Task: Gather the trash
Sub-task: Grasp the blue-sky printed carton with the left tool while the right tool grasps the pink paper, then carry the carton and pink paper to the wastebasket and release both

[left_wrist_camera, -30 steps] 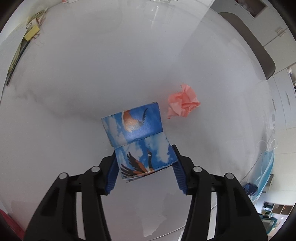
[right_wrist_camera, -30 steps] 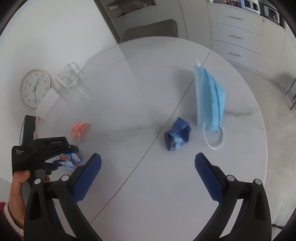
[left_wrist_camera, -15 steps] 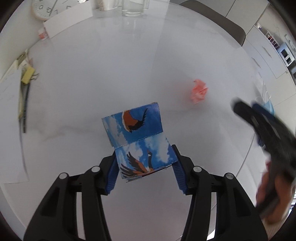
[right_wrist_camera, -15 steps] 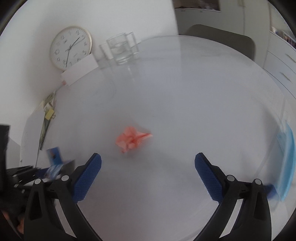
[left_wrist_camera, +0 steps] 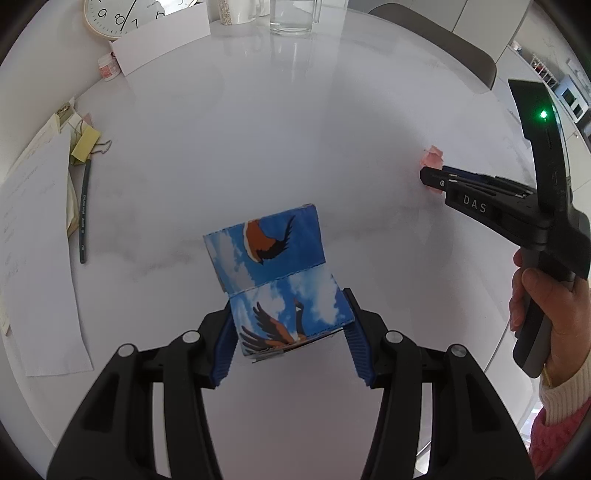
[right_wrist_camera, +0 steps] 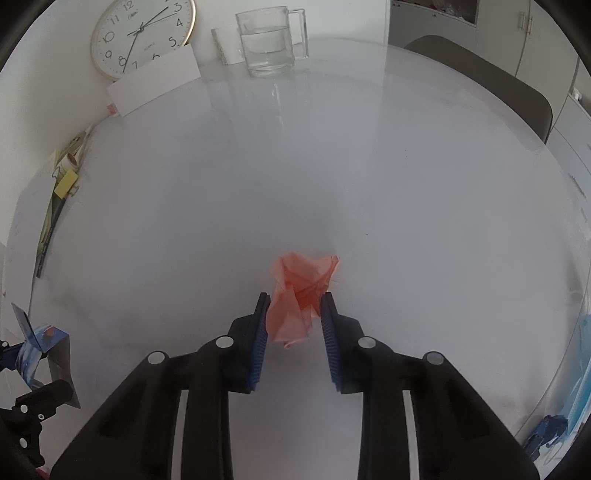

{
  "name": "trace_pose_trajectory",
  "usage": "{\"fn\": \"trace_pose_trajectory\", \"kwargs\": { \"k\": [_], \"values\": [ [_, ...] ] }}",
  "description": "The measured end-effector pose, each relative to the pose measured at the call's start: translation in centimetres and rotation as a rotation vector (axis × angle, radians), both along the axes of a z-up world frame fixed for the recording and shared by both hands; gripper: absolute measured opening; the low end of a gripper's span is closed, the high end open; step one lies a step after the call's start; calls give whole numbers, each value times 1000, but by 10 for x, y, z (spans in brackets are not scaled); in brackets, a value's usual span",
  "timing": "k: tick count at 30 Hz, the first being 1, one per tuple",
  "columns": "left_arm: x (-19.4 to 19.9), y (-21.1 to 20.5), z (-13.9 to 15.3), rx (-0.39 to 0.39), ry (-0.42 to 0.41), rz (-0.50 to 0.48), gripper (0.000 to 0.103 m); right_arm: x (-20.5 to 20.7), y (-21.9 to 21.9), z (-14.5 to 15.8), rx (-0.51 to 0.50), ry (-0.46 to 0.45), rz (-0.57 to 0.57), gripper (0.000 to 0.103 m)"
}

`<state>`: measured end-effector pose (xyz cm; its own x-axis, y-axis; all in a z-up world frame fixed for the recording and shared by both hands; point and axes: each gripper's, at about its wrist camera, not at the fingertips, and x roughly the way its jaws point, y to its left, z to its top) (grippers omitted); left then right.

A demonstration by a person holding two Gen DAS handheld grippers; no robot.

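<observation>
My left gripper [left_wrist_camera: 290,325] is shut on a blue carton printed with birds and clouds [left_wrist_camera: 277,273], held above the white round table [left_wrist_camera: 258,147]. The carton also shows at the left edge of the right wrist view [right_wrist_camera: 40,343]. My right gripper [right_wrist_camera: 293,314] is closed around a crumpled pink paper [right_wrist_camera: 301,291] that rests on the table; both pads touch its sides. In the left wrist view the right gripper [left_wrist_camera: 434,177] covers most of the pink paper [left_wrist_camera: 433,155].
A glass mug of water [right_wrist_camera: 269,40], a wall clock [right_wrist_camera: 142,35] and a white card [right_wrist_camera: 153,83] stand at the table's far edge. Papers, a pen and a binder clip [left_wrist_camera: 85,147] lie at the left. A blue face mask [right_wrist_camera: 580,373] and a crumpled blue wrapper [right_wrist_camera: 546,432] lie at the right.
My right gripper swung from the mask side over to the pink paper and closed around it. My left gripper kept hold of the carton and turned toward the table's far side.
</observation>
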<state>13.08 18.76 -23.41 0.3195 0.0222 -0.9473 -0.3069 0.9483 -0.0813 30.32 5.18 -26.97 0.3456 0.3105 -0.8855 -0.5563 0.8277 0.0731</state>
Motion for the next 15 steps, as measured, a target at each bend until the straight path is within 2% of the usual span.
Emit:
{"fn": "trace_pose_trajectory", "kwargs": {
  "k": [4,9,15],
  "values": [
    [2,-1,3,12,-10,-18,51,-3,-9,8,25,3,-16,25],
    [-1,-11,16,13,-34,-73,51,-22,-31,33,66,-12,-46,25],
    [-15,-52,46,14,-70,-202,51,-71,-82,72,119,-41,-133,25]
  ]
}}
